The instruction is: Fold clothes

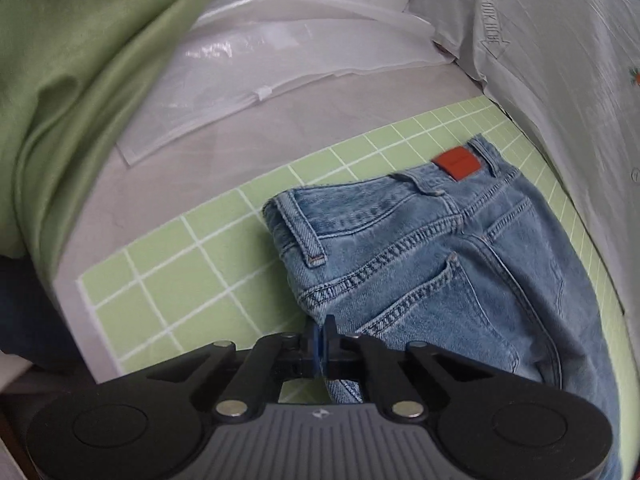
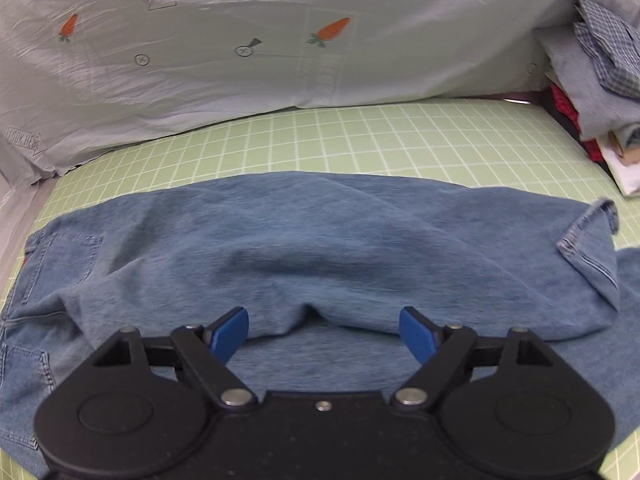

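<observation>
A pair of light blue jeans (image 1: pixel 432 256) lies on a green gridded mat (image 1: pixel 168 280), back side up, with a red waistband patch (image 1: pixel 457 163). My left gripper (image 1: pixel 319 336) is shut on the jeans' edge near the waist. In the right wrist view the jeans (image 2: pixel 320 240) stretch across the mat (image 2: pixel 360 140), one leg folded over the other, a hem turned up at the right (image 2: pixel 588 236). My right gripper (image 2: pixel 324 330) is open, its blue pads either side of a fold in the leg fabric, just above the cloth.
A green cloth (image 1: pixel 80 80) hangs at the left, with clear plastic bags (image 1: pixel 240 80) on the grey table. A white carrot-print sheet (image 2: pixel 240 52) lies behind the mat. A pile of clothes (image 2: pixel 592 80) sits at the far right.
</observation>
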Motion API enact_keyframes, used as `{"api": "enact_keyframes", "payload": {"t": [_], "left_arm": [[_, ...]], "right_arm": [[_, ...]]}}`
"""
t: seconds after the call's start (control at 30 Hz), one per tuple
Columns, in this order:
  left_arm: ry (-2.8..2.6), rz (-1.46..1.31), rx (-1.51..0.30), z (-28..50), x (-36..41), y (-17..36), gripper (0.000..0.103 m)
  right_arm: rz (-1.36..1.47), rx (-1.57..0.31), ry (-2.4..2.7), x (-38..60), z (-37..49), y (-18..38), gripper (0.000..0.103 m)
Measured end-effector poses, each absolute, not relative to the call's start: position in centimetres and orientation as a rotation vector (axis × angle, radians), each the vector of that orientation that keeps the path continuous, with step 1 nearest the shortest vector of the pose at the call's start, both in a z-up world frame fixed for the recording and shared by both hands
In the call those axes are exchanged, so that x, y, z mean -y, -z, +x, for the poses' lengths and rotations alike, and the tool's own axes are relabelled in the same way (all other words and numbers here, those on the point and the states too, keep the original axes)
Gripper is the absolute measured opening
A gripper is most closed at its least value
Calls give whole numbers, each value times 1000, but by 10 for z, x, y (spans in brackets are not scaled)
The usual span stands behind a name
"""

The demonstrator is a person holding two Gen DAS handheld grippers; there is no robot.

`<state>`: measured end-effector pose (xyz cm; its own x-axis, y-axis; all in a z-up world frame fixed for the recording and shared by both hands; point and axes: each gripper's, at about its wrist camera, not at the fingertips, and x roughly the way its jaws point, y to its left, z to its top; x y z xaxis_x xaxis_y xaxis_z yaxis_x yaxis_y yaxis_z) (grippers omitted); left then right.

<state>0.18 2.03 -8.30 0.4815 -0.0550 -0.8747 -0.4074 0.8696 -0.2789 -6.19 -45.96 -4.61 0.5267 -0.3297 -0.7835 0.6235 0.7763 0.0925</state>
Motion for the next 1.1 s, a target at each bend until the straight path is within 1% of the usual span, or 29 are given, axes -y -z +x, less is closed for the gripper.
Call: {"api": "enact_keyframes", "payload": {"t": [0.03, 0.07, 0.1, 0.13, 0.17, 0.2, 0.23, 0.27, 0.33, 0.37, 0.47, 0.6, 0.87, 0.97, 1.1], "left_arm": [[-227, -477, -1050, -1, -18, 79, 4], [-228, -462, -1043, -3, -16, 75, 8], [-234, -444, -1031, -6, -13, 70, 9], [-239, -426, -1013, -9, -11, 64, 16], [-235, -418, -992, -11, -7, 59, 33], [-228, -415, -968, -14, -2, 52, 44], [-216, -413, -944, -16, 5, 46, 64], [-198, -411, -922, -19, 16, 40, 75], [-164, -406, -878, -24, 37, 27, 85], [-147, -403, -856, -27, 48, 21, 89], [-87, -375, -824, -31, 88, 8, 94], [-15, -309, -837, -32, 150, 5, 95], [66, -254, -897, -36, 258, 20, 95], [91, -233, -927, -29, 291, 28, 95], [119, -224, -974, -8, 334, 42, 95]], "right_arm": [[401, -832, 592, 463, -67, 45, 83], [406, -824, 597, 467, -71, 44, 83], [401, -815, 601, 471, -76, 42, 84], [393, -806, 604, 474, -81, 40, 85], [380, -799, 607, 478, -86, 38, 89], [365, -791, 608, 483, -91, 35, 95], [352, -779, 613, 489, -96, 32, 101], [342, -766, 620, 496, -101, 29, 103], [340, -745, 614, 512, -111, 24, 103], [348, -740, 616, 522, -116, 23, 103], [379, -717, 649, 555, -134, 24, 103], [408, -726, 711, 604, -157, 34, 103], [461, -809, 842, 709, -178, 63, 102], [539, -792, 888, 752, -179, 77, 99], [727, -772, 918, 809, -175, 103, 91]]}}
